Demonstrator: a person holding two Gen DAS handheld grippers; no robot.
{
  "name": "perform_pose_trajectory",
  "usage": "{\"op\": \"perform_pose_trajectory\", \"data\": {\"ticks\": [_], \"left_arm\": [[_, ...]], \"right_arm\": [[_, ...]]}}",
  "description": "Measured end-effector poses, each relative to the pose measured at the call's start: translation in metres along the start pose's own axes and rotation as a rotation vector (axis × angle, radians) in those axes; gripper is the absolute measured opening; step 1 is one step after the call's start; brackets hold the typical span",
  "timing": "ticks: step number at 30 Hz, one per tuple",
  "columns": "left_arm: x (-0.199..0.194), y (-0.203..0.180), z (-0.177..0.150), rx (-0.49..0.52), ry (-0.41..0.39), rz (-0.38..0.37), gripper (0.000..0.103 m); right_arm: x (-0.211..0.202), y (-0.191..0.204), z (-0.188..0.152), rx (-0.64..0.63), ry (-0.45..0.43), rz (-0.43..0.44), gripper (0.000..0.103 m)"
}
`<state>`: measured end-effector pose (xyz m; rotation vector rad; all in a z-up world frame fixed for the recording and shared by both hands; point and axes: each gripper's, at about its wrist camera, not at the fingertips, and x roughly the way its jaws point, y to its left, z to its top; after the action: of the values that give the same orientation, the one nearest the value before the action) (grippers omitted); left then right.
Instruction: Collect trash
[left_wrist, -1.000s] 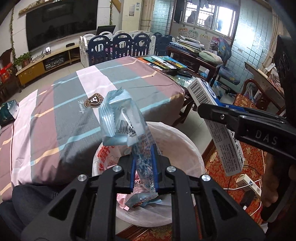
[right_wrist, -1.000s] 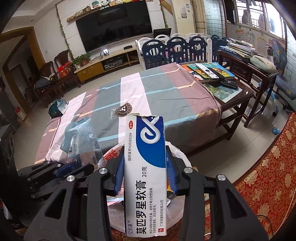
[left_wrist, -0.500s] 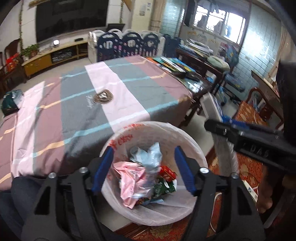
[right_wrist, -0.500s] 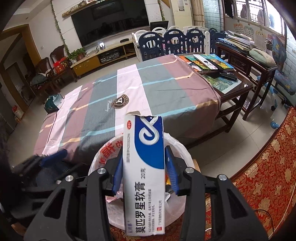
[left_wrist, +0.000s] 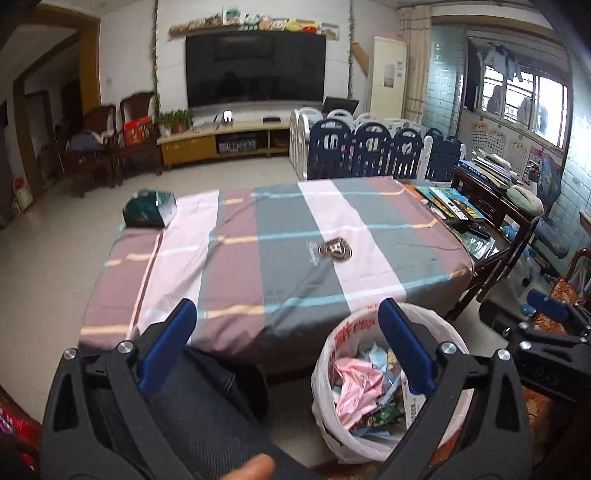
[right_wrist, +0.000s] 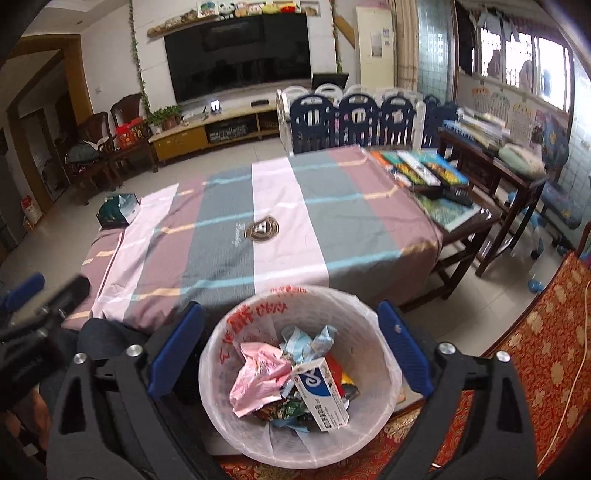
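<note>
living room first: big dark tv (right_wrist: 240, 51) on the far wall, tiled floor, and beyond both claws a table (right_wrist: 280, 221) under a striped cloth. that cloth looks bare of litter apart from a dark green packet (right_wrist: 118, 210) at its far left corner, well away from either claw, so little seems left to collect up there. books (right_wrist: 417, 168) lie off the table's right end, on the uncovered part, probably not trash.

closer in, a white lined bin (right_wrist: 384, 376) stands on the floor hard against the table's near edge, a sensible spot, since anything lifted off the cloth only has to travel a short way down. the right claw (right_wrist: 291, 347) hangs directly above the bin's mouth, its jaws opening and already spread wide with nothing between them. just below it, on top of the pile, lies a white and blue carton (right_wrist: 321, 391), tilted, resting against a pink wrapper (right_wrist: 258, 373) and crumpled pale blue ones (right_wrist: 306, 339).

the left claw (left_wrist: 288, 350) sits off to the bin's left side, pointing more at the table than at the bin (left_wrist: 325, 369), which shows past its right finger. its jaws are opening too, wide and empty. a dark trouser leg (left_wrist: 192, 406) fills the space under it, so the person looks seated at the table's edge.
</note>
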<state>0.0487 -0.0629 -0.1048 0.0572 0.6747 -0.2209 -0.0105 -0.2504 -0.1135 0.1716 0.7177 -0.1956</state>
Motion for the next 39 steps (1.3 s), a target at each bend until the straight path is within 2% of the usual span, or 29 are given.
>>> {"op": "perform_pose_trajectory", "data": {"ticks": [3,8,12,18,26,39], "left_arm": [[-0.006,0.011,-0.002,-0.034,0.024,0.014,0.100],[-0.025,0.014,-0.003,-0.035,-0.026,0.031,0.100],[-0.032,0.012,-0.003,-0.024,-0.050,0.037,0.100],[-0.032,0.008,-0.002,-0.018,-0.046,0.030,0.100],[-0.032,0.008,-0.002,-0.016,-0.044,0.034,0.100],[-0.032,0.011,-0.003,-0.029,-0.047,0.027,0.100]], "right_arm": [[-0.015,0.013,0.006,-0.011,-0.043,-0.003,0.100],[-0.034,0.030,0.011,-0.043,-0.119,-0.005,0.100],[-0.039,0.033,0.011,-0.069,-0.139,-0.018,0.100],[-0.030,0.025,0.008,-0.043,-0.098,0.007,0.100],[-0.022,0.023,0.004,-0.035,-0.070,-0.006,0.100],[-0.019,0.024,0.001,-0.045,-0.062,-0.013,0.100]]}}
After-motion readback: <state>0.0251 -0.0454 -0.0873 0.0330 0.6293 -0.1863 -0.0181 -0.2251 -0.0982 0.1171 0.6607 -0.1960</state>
